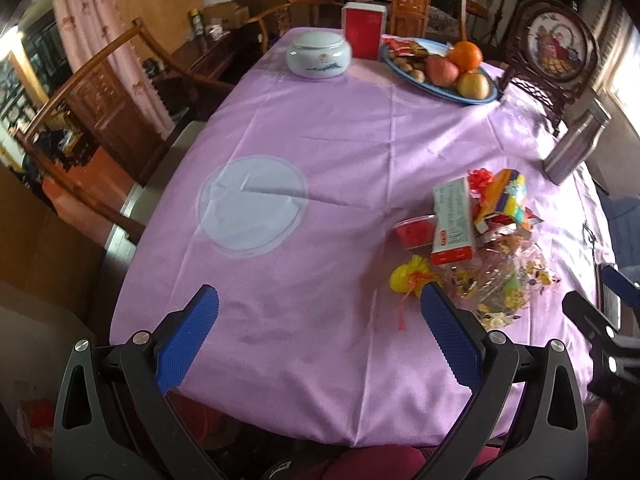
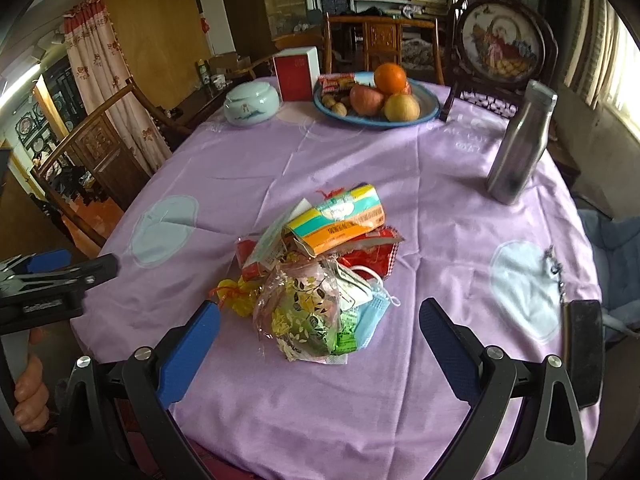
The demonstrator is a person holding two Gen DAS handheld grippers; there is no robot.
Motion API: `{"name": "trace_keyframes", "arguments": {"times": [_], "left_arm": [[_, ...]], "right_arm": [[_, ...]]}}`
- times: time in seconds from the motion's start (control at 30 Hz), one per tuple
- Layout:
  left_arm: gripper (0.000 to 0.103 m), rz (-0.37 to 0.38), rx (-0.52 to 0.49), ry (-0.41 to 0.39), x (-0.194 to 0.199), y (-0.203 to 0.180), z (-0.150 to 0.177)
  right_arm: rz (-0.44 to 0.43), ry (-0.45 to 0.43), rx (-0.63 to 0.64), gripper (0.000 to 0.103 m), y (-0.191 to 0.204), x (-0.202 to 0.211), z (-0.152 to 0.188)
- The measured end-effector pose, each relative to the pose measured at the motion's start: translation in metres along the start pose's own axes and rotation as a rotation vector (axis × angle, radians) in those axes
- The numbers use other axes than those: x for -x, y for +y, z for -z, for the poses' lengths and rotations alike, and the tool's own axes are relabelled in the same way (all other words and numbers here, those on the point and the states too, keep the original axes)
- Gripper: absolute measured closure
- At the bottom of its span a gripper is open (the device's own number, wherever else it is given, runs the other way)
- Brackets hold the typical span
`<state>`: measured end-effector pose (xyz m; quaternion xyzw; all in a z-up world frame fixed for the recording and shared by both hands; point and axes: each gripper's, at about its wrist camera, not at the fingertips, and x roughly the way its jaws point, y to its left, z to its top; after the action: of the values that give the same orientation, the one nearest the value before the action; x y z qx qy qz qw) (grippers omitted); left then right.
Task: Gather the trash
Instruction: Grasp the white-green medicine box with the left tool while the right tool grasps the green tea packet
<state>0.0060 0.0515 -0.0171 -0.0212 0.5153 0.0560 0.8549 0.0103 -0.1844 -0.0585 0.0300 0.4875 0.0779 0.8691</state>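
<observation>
- Right now the right gripper (image 2: 320,326) hangs above the near edge of the table, jaws spread wide and holding nothing.
- Straight ahead of it, between and just beyond its blue fingertips (image 2: 206,320), lies the trash pile (image 2: 316,264) on the purple tablecloth (image 2: 432,208).
- The left gripper (image 1: 320,312) is equally wide open and empty; from it the same pile (image 1: 480,240) sits off to the right, just beyond its right fingertip.
- So, by my reading, the right gripper is the nearer and better lined up for a first grab.
- The heap has no single long axis; the orange carton (image 2: 340,224) on top runs roughly left to right.
- Only the right wrist view shows the blue face mask (image 2: 372,312) at the pile's near side.
- Only the left wrist view shows the red-and-white box (image 1: 454,216) propped against the heap.
- Farther back stand a steel bottle (image 2: 520,148) and a fruit plate (image 2: 430,110).
</observation>
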Motion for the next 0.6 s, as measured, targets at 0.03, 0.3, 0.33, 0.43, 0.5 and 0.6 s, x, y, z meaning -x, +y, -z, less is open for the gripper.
{"name": "trace_keyframes", "arguments": {"times": [0.03, 0.3, 0.33, 0.43, 0.5, 0.6], "left_arm": [[0.006, -0.005, 0.014, 0.004, 0.0, 0.005, 0.001], [0.006, -0.063, 0.147, 0.054, -0.001, 0.055, 0.019], [0.006, -0.066, 0.16, 0.062, -0.001, 0.059, 0.021], [0.006, -0.05, 0.182, 0.075, -0.003, 0.064, 0.022], [0.006, -0.025, 0.177, 0.086, -0.007, 0.058, 0.019], [0.006, 0.015, 0.127, 0.101, -0.017, 0.037, 0.012]], "right_arm": [[0.007, 0.005, -0.013, 0.006, -0.003, -0.007, 0.0], [-0.002, 0.046, -0.047, 0.006, -0.009, -0.058, 0.003], [-0.015, 0.027, -0.075, 0.006, -0.012, -0.061, 0.001], [-0.172, -0.031, -0.161, 0.044, -0.027, -0.057, 0.0], [-0.212, -0.043, -0.163, 0.068, -0.033, -0.049, 0.003], [-0.213, -0.044, -0.14, 0.07, -0.041, -0.032, 0.011]]}}
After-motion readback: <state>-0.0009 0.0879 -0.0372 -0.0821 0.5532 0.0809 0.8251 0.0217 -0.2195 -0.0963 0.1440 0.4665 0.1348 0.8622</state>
